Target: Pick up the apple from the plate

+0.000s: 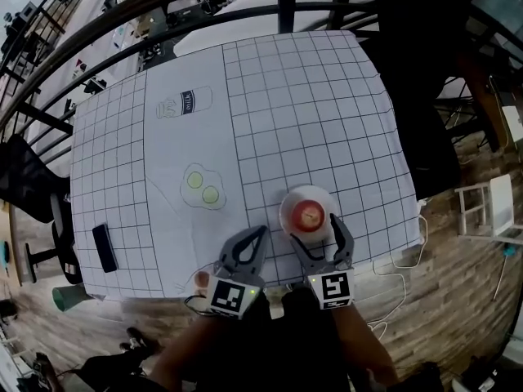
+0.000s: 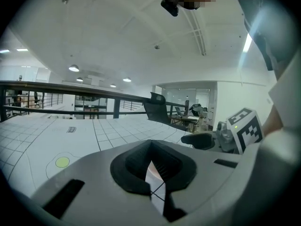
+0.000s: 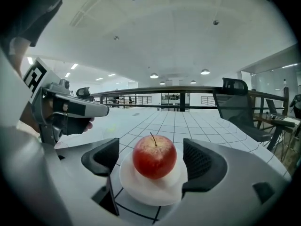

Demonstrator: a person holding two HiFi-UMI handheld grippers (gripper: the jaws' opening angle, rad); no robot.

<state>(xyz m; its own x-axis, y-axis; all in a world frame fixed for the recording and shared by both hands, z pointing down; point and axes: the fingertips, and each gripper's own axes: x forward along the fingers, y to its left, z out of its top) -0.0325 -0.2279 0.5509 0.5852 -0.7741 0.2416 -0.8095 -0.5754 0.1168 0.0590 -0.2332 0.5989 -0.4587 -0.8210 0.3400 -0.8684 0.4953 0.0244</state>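
Apple [image 3: 154, 156] sits between right tool's [image 3: 151, 166] spread jaws.

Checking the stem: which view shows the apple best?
The right gripper view: the apple sits large and unblocked on its plate between open jaws, stem up. The head view shows it small, from above; the left gripper view doesn't clearly show it.

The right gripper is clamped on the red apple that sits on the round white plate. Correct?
No: the right gripper is open, its jaws apart on either side of the red apple, not touching it, as the right gripper view shows. The apple does sit on the round white plate.
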